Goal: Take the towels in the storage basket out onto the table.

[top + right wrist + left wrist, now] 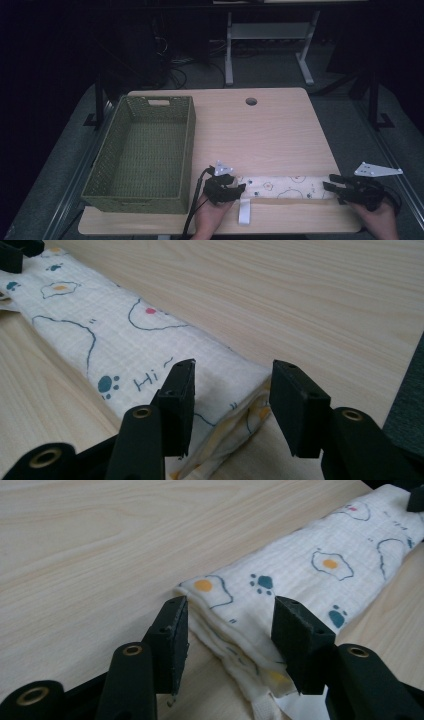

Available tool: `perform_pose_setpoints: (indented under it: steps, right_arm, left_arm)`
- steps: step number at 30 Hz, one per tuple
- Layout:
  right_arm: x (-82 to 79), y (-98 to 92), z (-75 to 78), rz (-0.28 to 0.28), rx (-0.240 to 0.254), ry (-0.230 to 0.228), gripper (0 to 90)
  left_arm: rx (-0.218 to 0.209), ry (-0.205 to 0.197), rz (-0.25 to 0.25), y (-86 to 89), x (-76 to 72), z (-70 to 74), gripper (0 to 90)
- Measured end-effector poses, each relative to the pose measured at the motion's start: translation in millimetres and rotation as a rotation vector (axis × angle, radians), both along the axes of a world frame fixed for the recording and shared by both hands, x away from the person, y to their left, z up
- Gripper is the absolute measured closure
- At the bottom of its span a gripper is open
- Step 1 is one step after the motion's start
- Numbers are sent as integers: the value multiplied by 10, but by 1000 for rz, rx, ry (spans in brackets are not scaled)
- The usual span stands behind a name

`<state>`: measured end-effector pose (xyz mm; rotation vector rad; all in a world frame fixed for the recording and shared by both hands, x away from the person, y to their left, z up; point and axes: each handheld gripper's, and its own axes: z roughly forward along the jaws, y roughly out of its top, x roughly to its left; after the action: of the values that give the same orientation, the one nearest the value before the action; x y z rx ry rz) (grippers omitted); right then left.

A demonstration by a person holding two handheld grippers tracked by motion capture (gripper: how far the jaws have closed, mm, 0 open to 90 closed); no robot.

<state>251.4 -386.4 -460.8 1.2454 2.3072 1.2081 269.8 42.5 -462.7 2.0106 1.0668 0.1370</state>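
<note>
The left tool (235, 186) sat low in the high view, a little left of centre, held by the person's left hand (211, 216). Its jaws stood apart around the left end of a folded cloth (282, 187), and in the left gripper view (227, 635) the pads did not press on the fabric: the near end of the cloth (280, 580) lay between them with a gap on each side. The right tool (334, 184) lay at the lower right of the high view, in the right hand (379, 220), with its grey plate (377, 170) above it. Its jaws were also parted; in the right gripper view (232, 400) the folded corner of the cloth (125, 350) lay between the pads, loose and unpinched.

The cloth was a long, narrow, white folded strip printed with fried eggs, blue paw prints and the word "Hi". It lay flat on the counter (260, 135) along its near edge, running left to right between the two tools. A white strap (244, 211) hung from its left end towards the bottom of the frame.

A green woven basket (187, 150) stood on the left part of the counter, just beside the left tool. A round hole (251, 101) was in the counter near its far edge.
</note>
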Motion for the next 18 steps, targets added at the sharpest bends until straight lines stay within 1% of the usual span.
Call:
perform_pose_setpoints:
  steps: [2,8,10,12,14,15,18]
  right_arm:
    - [-14,13,3,-11,-9,1,526]
    - [-19,23,-34,-23,-12,16,529]
    - [-16,25,-41,-30,-9,24,530]
    - [-8,33,-53,-32,-16,33,530]
    - [-2,43,-73,-33,-25,42,530]
    - [-3,52,-79,-40,-26,47,529]
    - [1,56,-103,-38,-33,45,529]
  left_arm:
    - [3,14,6,12,9,-14,471]
    - [5,31,22,6,32,-37,455]
    - [4,40,20,-4,39,-45,454]
    - [13,43,15,-19,38,-54,454]
    - [-4,49,15,-28,27,-66,415]
    - [1,40,17,-32,18,-69,418]
    - [15,33,11,-49,6,-67,450]
